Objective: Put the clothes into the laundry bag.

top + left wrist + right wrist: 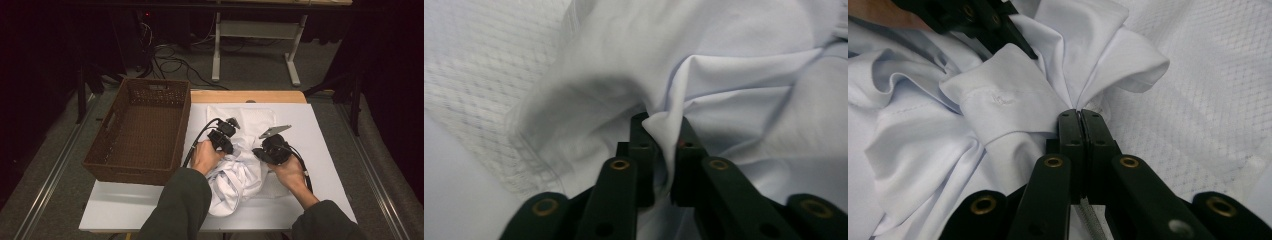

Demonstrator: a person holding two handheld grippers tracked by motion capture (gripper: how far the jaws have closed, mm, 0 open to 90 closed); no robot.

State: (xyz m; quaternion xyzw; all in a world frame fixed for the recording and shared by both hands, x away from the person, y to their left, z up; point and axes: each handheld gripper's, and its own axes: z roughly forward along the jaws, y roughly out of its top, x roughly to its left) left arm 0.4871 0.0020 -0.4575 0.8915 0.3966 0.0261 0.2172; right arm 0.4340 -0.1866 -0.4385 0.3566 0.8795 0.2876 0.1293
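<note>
Bottom of the high view: two sleeved forearms came in, dark green sleeve lower center, each hand on a gripper. Shirt, white, lay crumpled at lower center of that frame, on the white table, bunched between the two hands. Left gripper sat just left of center, on the shirt's upper left edge; its cable looped up and left. In the left gripper view the jaws were nearly closed with a fold of shirt pinched between them, center of frame; fabric ran up and right, a white mesh cloth showed at left. Right gripper sat just right of center, touching the shirt's right side, grey plate on top. In the right gripper view its jaws were pressed together on a gathered pleat of shirt, center frame; a buttoned cuff lay just left of the jaw tips, mesh cloth filled the right side, and the left gripper showed at upper left, also on the fabric. Farther up the high view: mesh cloth spread flat beyond the grippers at upper center. Wicker basket, brown, stood at left of frame on the table's left edge, just beside the left hand.
</note>
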